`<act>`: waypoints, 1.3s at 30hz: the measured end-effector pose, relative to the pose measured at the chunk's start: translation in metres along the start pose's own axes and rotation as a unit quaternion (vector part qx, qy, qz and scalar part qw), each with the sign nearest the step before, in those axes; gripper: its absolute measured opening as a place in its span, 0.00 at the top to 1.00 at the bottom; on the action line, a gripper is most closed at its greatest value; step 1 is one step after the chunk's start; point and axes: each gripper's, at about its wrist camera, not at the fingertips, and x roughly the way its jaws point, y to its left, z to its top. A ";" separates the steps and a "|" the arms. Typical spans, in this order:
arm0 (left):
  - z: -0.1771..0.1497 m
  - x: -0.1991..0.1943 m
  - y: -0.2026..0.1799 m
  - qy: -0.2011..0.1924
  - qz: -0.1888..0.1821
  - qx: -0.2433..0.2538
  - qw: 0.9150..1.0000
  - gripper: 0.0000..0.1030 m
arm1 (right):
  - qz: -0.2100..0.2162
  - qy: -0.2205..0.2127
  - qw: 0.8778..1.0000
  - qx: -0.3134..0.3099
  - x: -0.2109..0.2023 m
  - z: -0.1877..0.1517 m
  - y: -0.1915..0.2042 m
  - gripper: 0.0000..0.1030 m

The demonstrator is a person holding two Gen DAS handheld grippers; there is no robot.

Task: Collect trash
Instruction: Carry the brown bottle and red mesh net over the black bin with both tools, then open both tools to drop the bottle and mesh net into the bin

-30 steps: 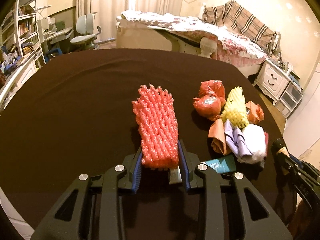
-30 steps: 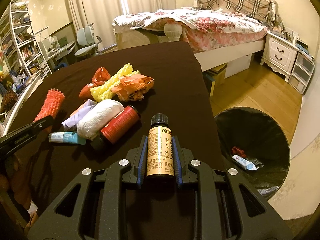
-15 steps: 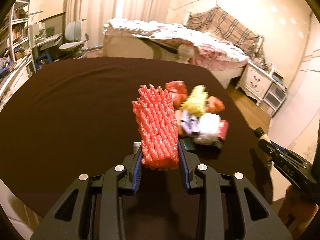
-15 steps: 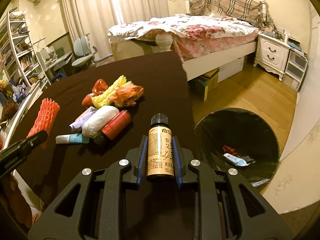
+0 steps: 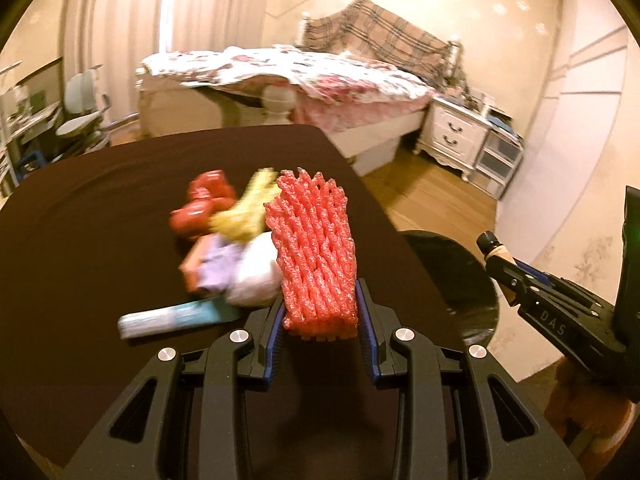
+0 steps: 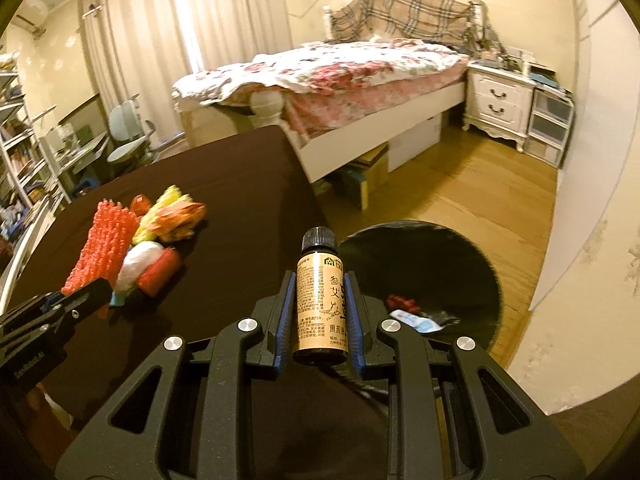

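Note:
My left gripper is shut on a red foam net sleeve and holds it above the dark table, over the trash pile. My right gripper is shut on a small brown bottle with a gold label, at the table's right edge beside the black trash bin. The bin holds a red scrap and a small tube. The foam sleeve also shows in the right wrist view, as does the left gripper. The right gripper shows in the left wrist view.
On the table lie red and orange wrappers, a yellow foam net, a white wad, a red roll and a teal tube. A bed and white nightstand stand behind. Wood floor surrounds the bin.
My left gripper has lifted the foam sleeve and swung right toward the bin side. My right gripper has carried the bottle right, closer to the bin.

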 end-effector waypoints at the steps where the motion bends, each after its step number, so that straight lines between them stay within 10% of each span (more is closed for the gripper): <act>1: 0.000 0.003 -0.005 0.000 -0.002 0.006 1.000 0.68 | -0.003 -0.001 1.000 0.003 0.001 0.001 -0.004 0.77; 25: 0.020 0.091 -0.098 0.046 -0.041 0.084 0.995 0.67 | -0.047 -0.003 0.997 0.061 0.026 0.011 -0.081 0.77; 32: 0.019 0.095 -0.099 0.051 -0.033 0.074 0.995 0.33 | -0.052 0.003 0.995 0.084 0.036 0.007 -0.099 0.62; 39: 0.018 0.087 -0.099 0.040 -0.031 0.068 0.996 0.26 | -0.062 -0.001 0.994 0.088 0.028 0.005 -0.098 0.55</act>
